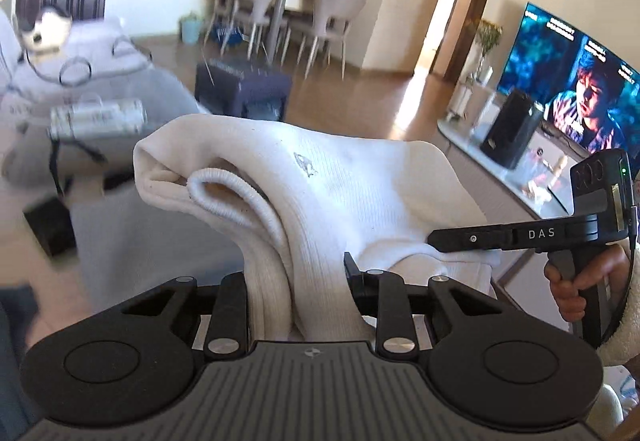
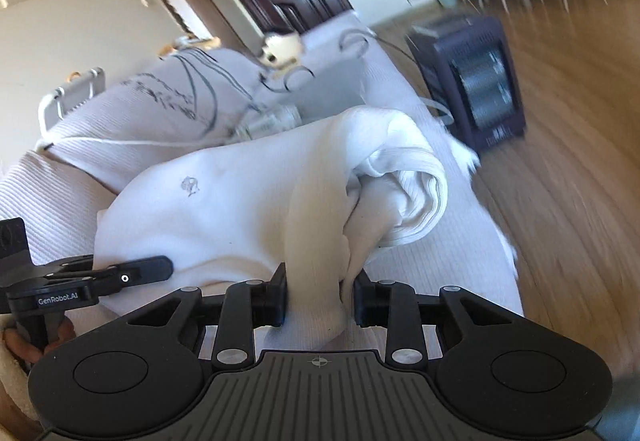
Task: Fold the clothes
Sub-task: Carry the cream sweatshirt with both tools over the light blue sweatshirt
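Both grippers clamp white fabric, held close together in the air.

The left gripper [image 1: 298, 281] has its jaws closed tightly on a bunched white sock [image 1: 320, 181], which runs up from between its fingers. The right gripper [image 2: 320, 297] likewise pinches the sock between its narrowed jaws. In the left wrist view the right gripper reaches in from the right side, its finger tip touching the fabric, and the person's right hand [image 1: 576, 281] wraps the handle. In the right wrist view the left gripper enters at lower left, with the left hand [image 2: 36, 337] partly seen under it.
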Motion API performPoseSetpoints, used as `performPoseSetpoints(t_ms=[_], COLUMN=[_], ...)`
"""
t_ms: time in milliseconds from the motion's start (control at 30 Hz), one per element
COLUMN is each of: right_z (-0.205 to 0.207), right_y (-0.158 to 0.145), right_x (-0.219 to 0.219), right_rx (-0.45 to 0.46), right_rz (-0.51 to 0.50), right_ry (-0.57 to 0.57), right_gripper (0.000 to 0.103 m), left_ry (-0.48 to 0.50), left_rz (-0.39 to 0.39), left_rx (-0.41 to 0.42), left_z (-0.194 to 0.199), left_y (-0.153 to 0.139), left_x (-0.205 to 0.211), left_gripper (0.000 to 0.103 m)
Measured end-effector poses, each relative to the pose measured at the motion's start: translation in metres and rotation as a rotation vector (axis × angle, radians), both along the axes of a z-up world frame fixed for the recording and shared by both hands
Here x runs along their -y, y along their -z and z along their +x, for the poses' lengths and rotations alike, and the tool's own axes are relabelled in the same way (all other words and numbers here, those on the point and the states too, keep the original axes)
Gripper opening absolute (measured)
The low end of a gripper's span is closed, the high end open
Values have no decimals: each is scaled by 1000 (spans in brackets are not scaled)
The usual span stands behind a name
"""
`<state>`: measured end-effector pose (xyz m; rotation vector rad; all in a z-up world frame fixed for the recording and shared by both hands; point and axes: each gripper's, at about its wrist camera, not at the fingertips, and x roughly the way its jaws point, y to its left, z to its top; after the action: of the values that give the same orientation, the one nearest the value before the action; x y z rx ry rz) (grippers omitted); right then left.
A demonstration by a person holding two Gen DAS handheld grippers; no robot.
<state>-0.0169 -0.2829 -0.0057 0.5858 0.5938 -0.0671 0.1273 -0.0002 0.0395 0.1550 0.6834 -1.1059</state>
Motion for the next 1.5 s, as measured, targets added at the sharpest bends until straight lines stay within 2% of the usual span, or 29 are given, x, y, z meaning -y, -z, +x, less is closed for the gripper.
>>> performPoseSetpoints(t_ms=[167, 300, 533, 633, 667, 700, 733, 767, 800, 833, 967, 1033, 1133, 1233, 1300, 1400, 1433, 1467, 1500], right_z=[62, 111, 186, 216, 221, 224, 226, 225, 225, 223, 210, 203, 192, 180, 175, 177, 178, 178, 179], right_y=[-18, -16, 17, 37, 46, 55, 63, 69, 75, 80, 82, 72, 54, 37, 28, 27, 29, 31, 35], right_x=[14, 28, 43, 40, 38, 36, 34, 35, 37, 40, 52, 49, 37, 33, 31, 22, 19, 18, 18], right_rx=[14, 11, -23, -49, -62, -76, -87, -87, -84, -89, -88, -91, -82, -45, -22, -69, -76, -74, -73], right_rz=[-91, -107, -79, -84, -84, -87, -91, -102, -105, -92, -41, -68, -192, -233, -191, -182, -183, -170, -144], right_ry=[-6, -16, -76, -122, -126, -118, -110, -107, -112, -118, -113, -97, -71, -66, -99, -129, -121, -120, -122], right_gripper=[30, 30, 30, 30, 30, 31, 34, 40, 43, 52, 55, 58, 63, 63, 63, 62, 59, 49, 47], left_ry=[-46, -91, -222, -279, -303, -326, -350, -374, -389, -401, -410, -414, -424, -420, -411, -398, -393, -389, -385], left_rz=[0, 39, 160, 205, 228, 251, 272, 279, 270, 259, 252, 258, 250, 204, 198, 189, 186, 183, 180], left_rx=[24, 11, -37, -64, -91, -118, -142, -158, -171, -182, -178, -146, -88, -54, -72, -100, -109, -118, -127], left_z=[51, 101, 140, 154, 161, 169, 176, 181, 184, 186, 174, 164, 148, 137, 135, 134, 133, 132, 132], left_y=[-13, -9, 21, 47, 62, 76, 91, 102, 109, 115, 106, 95, 75, 54, 57, 60, 62, 63, 64], left_x=[26, 49, 62, 57, 56, 55, 53, 50, 45, 40, 28, 22, 9, 0, 7, 18, 21, 25, 28], left_gripper=[25, 25, 26, 28, 33, 37, 45, 60, 68, 68, 71, 71, 71, 69, 70, 71, 70, 67, 66])
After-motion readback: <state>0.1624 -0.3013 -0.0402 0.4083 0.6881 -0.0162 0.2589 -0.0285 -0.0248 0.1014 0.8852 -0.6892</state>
